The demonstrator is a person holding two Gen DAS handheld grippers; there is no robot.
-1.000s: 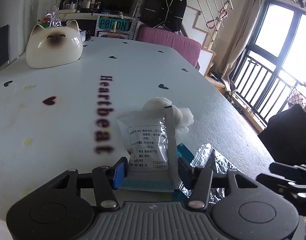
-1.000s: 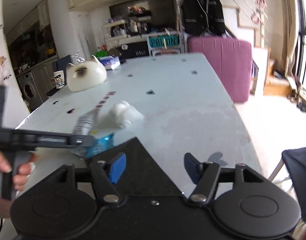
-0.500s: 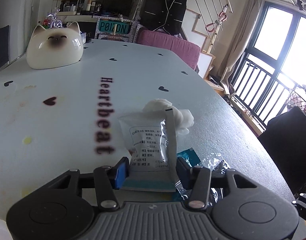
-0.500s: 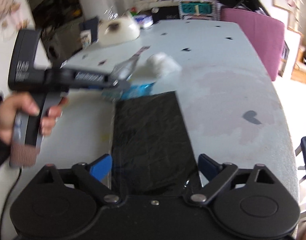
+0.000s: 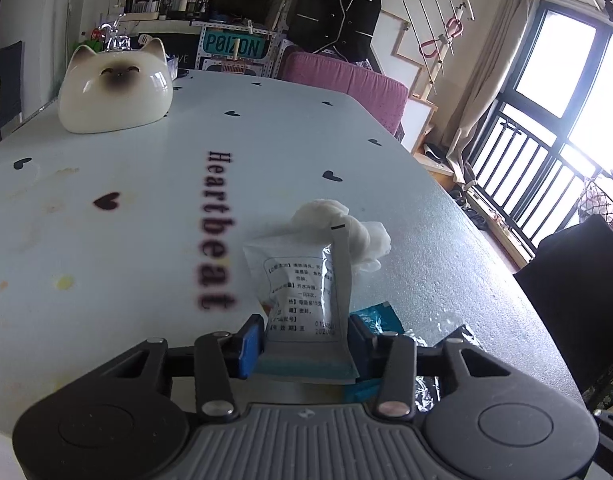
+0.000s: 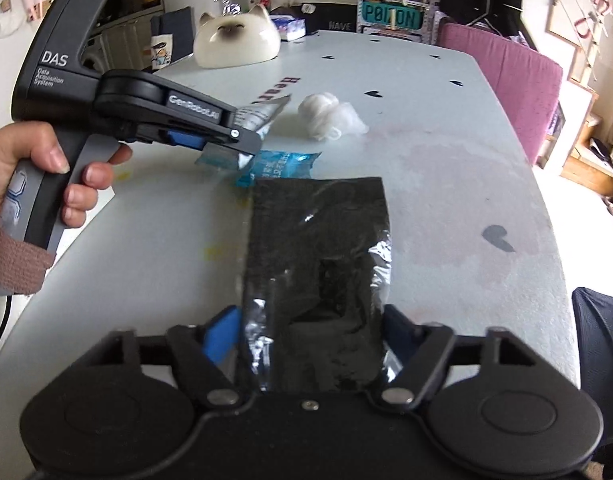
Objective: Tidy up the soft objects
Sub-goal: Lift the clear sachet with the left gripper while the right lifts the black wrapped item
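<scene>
Sachet [image 5: 302,300] first, far left of the working cluster: small printed foil packet, held up off the table [image 5: 126,240] by the left gripper [image 5: 304,344]. Jaws closing, blue pads on both side edges near the bottom seal. It stands upright between them, so the film has some stiffness, but it is light, slick and will buckle if squeezed harder. The flat crimped seal looks like the best hold, not the puffed middle.

Just beyond it, cotton wad [image 5: 342,224] lies loose on the table. Near weightless and fully compressible; strands look likely to snag on pads. Pinch through the bulk, and expect it to cling on release.

Blue packet [image 6: 278,162] lies flat under the left gripper's tip, touching the far edge of the black pouch [image 6: 318,240]. Thin and floppy; probably needs an edge or corner pick.

Black pouch is the big one: flat dark sheet in clear crinkly film, lying lengthwise toward the right gripper [image 6: 312,338]. Its near end sits between that gripper's jaws, which are closing. From the right wrist view I can't tell whether the pads touch the film yet. Film is glossy, so slip risk; gripping one end, the far end will likely droop or drag.

Ceramic cat [image 5: 114,88] at the far end is well clear.
</scene>
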